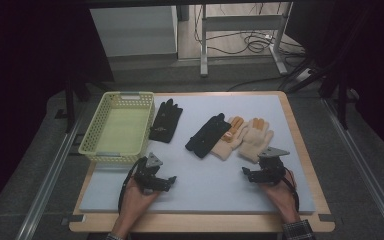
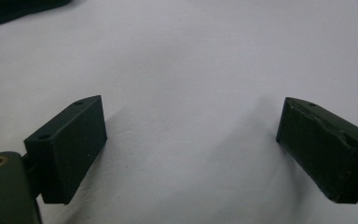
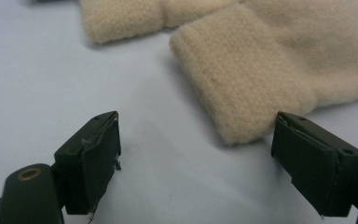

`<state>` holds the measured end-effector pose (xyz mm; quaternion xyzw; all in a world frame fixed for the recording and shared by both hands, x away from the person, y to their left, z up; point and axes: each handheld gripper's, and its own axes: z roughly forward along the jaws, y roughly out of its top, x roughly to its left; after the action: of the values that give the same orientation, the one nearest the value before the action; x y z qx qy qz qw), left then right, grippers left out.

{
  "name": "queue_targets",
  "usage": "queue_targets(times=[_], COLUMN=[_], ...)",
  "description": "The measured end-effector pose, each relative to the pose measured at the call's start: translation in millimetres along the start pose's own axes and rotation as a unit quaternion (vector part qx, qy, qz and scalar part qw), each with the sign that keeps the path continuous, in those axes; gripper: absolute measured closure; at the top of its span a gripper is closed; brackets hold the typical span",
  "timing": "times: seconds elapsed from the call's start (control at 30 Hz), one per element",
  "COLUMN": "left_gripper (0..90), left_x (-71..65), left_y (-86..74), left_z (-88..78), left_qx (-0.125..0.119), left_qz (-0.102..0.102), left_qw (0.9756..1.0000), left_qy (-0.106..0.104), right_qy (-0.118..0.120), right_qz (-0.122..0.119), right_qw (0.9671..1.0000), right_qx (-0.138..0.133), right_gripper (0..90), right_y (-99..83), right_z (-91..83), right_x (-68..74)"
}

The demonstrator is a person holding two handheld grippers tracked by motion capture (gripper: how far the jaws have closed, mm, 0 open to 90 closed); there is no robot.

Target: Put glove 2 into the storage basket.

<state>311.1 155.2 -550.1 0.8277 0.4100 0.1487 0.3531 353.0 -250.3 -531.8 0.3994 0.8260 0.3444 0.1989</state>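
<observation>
Two black gloves (image 1: 166, 120) (image 1: 207, 135) and two cream gloves with orange fingertips (image 1: 230, 138) (image 1: 256, 138) lie flat on a pale grey mat (image 1: 205, 187). My left gripper (image 1: 166, 181) hovers low over the bare mat at the front left, below the first black glove. In the left gripper view its jaws (image 2: 191, 140) stand open with nothing between them. My right gripper (image 1: 249, 173) sits at the front right, just short of the nearer cream glove's cuff (image 3: 247, 79). It (image 3: 196, 144) is open and empty, and the cuff's end lies close by its right jaw.
A yellow mesh basket (image 1: 92, 131), holding nothing, stands at the mat's back left beside the first black glove. The mat lies on a wooden board (image 1: 300, 150). A dark glove edge (image 2: 9, 9) shows at the top left of the left gripper view. Table legs and cables lie beyond.
</observation>
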Motion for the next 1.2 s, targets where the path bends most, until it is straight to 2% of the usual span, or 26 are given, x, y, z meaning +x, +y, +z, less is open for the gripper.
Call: queue_targets(times=[0.2, 0.47, 0.7, 0.93, 1.2], left_gripper=[8.4, 8.4, 8.3, 8.4, 8.4], left_x=[0.0, 0.0, 0.0, 0.1, 0.1], left_y=[-0.1, 0.0, -0.1, -0.1, -0.1], left_z=[0.0, 0.0, 0.0, 0.0, 0.0], left_qx=[0.0, 0.0, 0.0, 0.0, 0.0], left_qz=[0.0, 0.0, 0.0, 0.0, 0.0], left_qw=[1.0, 1.0, 1.0, 1.0, 1.0], left_qy=[0.0, 0.0, 0.0, 0.0, 0.0], right_qy=[-0.006, 0.001, 0.021, 0.045, 0.058], right_qz=[0.002, 0.001, -0.002, 0.005, -0.016], right_qw=[1.0, 1.0, 0.9998, 0.9988, 0.9978], right_qx=[-0.006, -0.006, -0.006, -0.019, -0.027], right_gripper=[15.5, 15.6, 16.8, 17.6, 21.9], right_y=[-0.4, 3.8, 11.8, 26.8, 53.2], right_z=[-2.3, -7.5, -7.6, -2.8, 12.4], right_x=[1.3, 5.3, 15.1, 21.6, 30.0])
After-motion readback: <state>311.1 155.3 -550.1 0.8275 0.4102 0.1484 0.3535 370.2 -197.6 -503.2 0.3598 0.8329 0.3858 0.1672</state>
